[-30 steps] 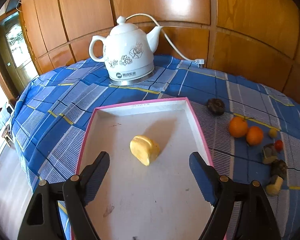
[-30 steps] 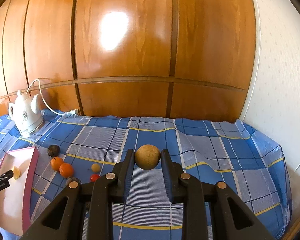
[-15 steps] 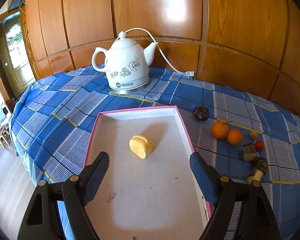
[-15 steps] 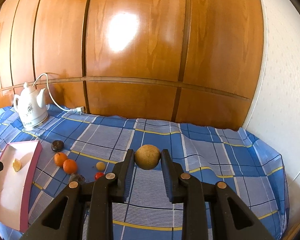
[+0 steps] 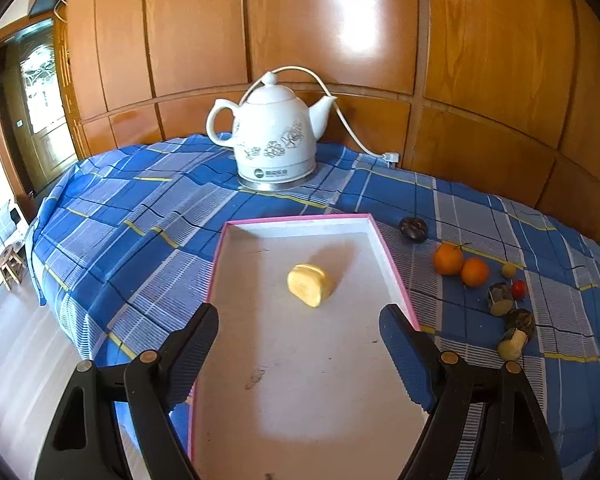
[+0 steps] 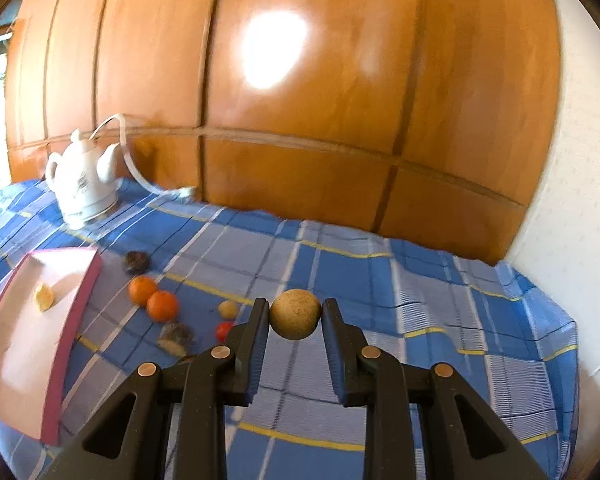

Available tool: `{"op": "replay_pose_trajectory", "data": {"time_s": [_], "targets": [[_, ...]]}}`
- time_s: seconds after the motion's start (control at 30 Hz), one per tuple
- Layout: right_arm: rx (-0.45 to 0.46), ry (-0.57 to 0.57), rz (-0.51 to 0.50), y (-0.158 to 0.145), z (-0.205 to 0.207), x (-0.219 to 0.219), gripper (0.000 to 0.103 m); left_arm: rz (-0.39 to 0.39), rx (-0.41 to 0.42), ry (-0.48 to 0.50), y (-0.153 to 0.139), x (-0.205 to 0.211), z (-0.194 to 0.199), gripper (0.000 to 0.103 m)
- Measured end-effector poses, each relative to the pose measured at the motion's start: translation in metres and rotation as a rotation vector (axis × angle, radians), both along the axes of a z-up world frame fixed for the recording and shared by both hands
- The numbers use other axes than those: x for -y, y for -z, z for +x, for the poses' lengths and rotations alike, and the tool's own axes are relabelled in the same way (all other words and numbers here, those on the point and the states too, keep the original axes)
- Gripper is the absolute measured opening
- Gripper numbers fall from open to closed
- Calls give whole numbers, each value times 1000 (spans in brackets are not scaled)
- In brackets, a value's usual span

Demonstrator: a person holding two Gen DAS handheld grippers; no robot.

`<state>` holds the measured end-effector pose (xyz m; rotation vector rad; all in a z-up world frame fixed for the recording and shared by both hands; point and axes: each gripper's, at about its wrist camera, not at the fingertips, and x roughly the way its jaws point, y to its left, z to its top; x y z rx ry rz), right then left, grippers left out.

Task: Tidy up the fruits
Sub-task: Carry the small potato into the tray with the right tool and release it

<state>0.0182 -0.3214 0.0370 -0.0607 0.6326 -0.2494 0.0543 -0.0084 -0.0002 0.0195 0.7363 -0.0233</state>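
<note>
Daylight is glaring off the wood panelling (image 5: 364, 24) and blowing out the doorway (image 5: 4, 184). Fisheye bending is curving every edge, and motion blur is smearing the right wrist view.

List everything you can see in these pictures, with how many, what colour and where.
Ceramic electric kettle: one, white, back of the table by the wood wall.
Shallow pink-rimmed tray: one, white inside, on the blue checked tablecloth.
Yellow fruit piece: one, inside the tray.
Oranges: two, orange, right of the tray.
Dark round fruit: one, beyond the oranges.
Small red fruit: one, near the oranges.
Small yellow fruit: one, beside the red one.
Round tan fruit: one, gripped in the right claw.
Left claw: open, over the tray.
Right claw: shut.
</note>
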Motion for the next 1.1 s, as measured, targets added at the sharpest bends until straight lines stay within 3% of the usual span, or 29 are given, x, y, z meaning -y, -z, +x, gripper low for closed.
{"op": "replay_pose_trajectory", "data": {"time_s": [0.37,0.6,0.83,1.03,1.1], "targets": [[-206,-344,170,34,31,-107,27,45,85,-50,-24,-27,-19,83],[-295,-514,187,45,55,-181,27,53,144,-80,-37,-47,-30,86],[-393,-601,155,64,84,-230,27,66,151,-118,-36,-63,-32,86],[-441,-592,107,84,102,-249,28,64,151,-134,-32,-75,-35,86],[-441,-579,104,86,104,-249,32,62,151,-135,-31,-76,-35,86]]}}
